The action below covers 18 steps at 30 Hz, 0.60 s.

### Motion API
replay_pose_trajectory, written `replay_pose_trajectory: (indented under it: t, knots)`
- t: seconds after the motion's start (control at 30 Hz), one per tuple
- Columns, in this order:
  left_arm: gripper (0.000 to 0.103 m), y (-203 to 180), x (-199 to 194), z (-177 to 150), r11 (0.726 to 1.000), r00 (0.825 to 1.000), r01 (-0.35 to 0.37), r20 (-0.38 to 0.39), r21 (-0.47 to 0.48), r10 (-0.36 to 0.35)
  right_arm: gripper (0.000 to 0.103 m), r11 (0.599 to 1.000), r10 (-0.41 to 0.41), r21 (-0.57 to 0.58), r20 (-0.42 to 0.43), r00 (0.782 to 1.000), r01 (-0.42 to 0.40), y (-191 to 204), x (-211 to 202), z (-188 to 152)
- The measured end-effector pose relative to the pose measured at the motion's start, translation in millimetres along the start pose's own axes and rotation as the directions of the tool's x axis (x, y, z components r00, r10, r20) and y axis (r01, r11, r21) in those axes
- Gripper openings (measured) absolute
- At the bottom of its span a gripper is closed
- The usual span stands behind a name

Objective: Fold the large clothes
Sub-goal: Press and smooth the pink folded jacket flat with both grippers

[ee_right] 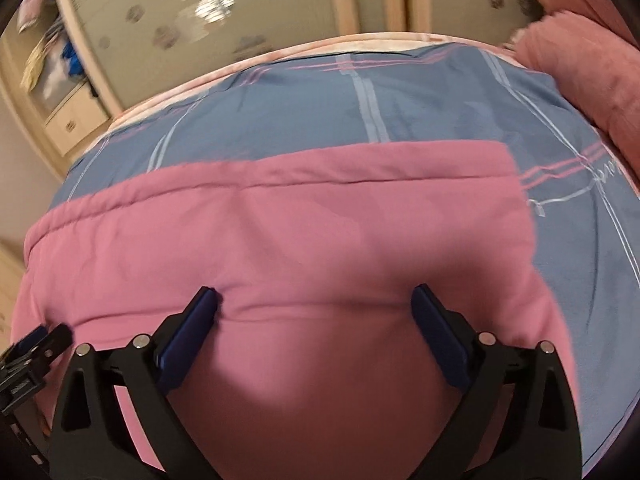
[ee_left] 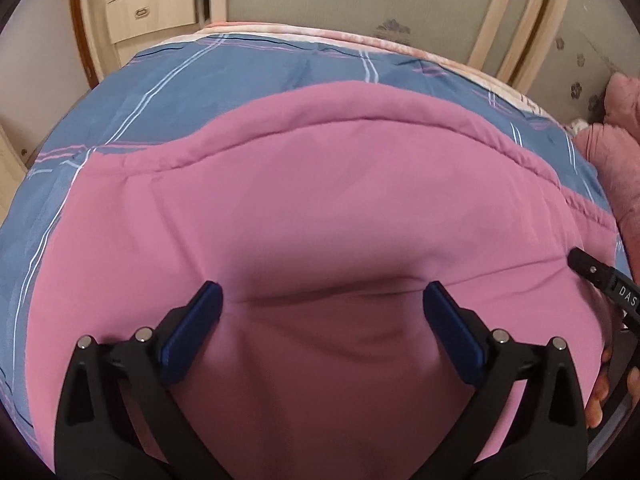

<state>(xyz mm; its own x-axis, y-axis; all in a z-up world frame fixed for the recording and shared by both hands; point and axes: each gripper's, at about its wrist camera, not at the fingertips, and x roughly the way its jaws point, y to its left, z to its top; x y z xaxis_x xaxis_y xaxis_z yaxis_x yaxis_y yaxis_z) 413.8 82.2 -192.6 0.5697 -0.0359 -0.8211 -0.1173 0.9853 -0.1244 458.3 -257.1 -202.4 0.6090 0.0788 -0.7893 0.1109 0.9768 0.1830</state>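
A large pink padded garment [ee_left: 304, 208] lies spread flat on a bed, folded, with a stitched hem along its far edge. In the right wrist view the same pink garment [ee_right: 300, 232] fills the middle. My left gripper [ee_left: 322, 294] hangs just over it, jaws wide and open, with only a low crease of cloth between the blue pads [ee_left: 208, 300]. My right gripper [ee_right: 316, 296] is also open over a shallow fold, its pads [ee_right: 206, 300] close to the cloth without clamping it. Each gripper shows at the edge of the other's view.
A blue plaid bedcover [ee_left: 224, 72] lies under the garment. A pink plush pile [ee_left: 616, 160] sits at the bed's right end. Wardrobe doors [ee_left: 400, 4] with paw prints stand behind, and a wooden drawer unit [ee_left: 152, 8] at the back left. A hand [ee_left: 600, 400] shows at the right.
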Motion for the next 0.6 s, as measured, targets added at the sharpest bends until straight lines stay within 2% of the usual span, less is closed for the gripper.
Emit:
replay_pose_trajectory:
  t: [0.03,0.07,0.1,0.17,0.2,0.3,0.33,0.37,0.4,0.43,0.5,0.57,0.6]
  knots:
    - [0.101,6,-2,-1,1.000,1.000,-0.008,0.014,-0.018,0.008,0.098,0.999,-0.044,0.022,0.012,0.999,0.044,-10,0,0]
    - [0.101,8,-2,-2,1.000,1.000,0.001,0.018,-0.029,-0.001,0.093,0.990,-0.137,0.042,0.022,0.990,0.136,-21,0,-2]
    - [0.101,10,0,-3,0.999,1.000,0.015,0.018,-0.033,-0.015,0.093,0.985,-0.154,0.075,0.014,0.988,0.153,-38,3,-5]
    - [0.101,4,2,-4,1.000,1.000,-0.002,0.019,-0.013,0.002,0.093,0.990,-0.060,0.130,-0.033,0.998,0.063,-62,10,-11]
    - [0.101,0,3,-5,1.000,1.000,-0.025,0.016,0.004,0.025,0.093,0.991,-0.067,0.111,-0.025,0.997,0.069,-61,6,-12]
    - [0.100,-3,-20,-7,0.998,0.997,-0.066,0.048,-0.012,0.067,0.093,0.992,-0.121,0.040,0.090,0.989,0.118,-46,-35,-18]
    - [0.100,-2,-31,-10,0.997,0.995,-0.068,0.069,-0.027,0.070,0.093,0.996,-0.091,0.021,0.131,0.987,0.089,-41,-53,-23]
    - [0.099,-2,-51,-19,0.998,0.993,-0.046,0.110,-0.040,0.050,0.093,1.000,-0.019,-0.009,0.177,0.984,0.021,-31,-80,-35]
    - [0.099,-3,-68,-27,0.999,0.989,-0.021,0.145,-0.038,0.027,0.093,0.999,0.017,-0.033,0.189,0.982,-0.011,-23,-95,-47]
    - [0.099,-7,-82,-36,1.000,0.985,-0.015,0.173,-0.027,0.020,0.093,0.997,0.047,-0.065,0.189,0.981,-0.035,-15,-108,-58]
    - [0.100,-19,-104,-56,0.999,0.976,-0.049,0.215,0.018,0.044,0.093,0.987,0.077,-0.155,0.157,0.985,-0.052,10,-124,-84]
    - [0.100,-31,-106,-70,0.993,0.973,-0.095,0.215,0.064,0.079,0.093,0.967,0.044,-0.252,0.084,0.996,-0.021,32,-112,-106]
    - [0.100,-34,-96,-74,0.991,0.980,-0.110,0.174,0.079,0.095,0.093,0.957,0.001,-0.288,0.085,0.996,0.023,38,-104,-115]
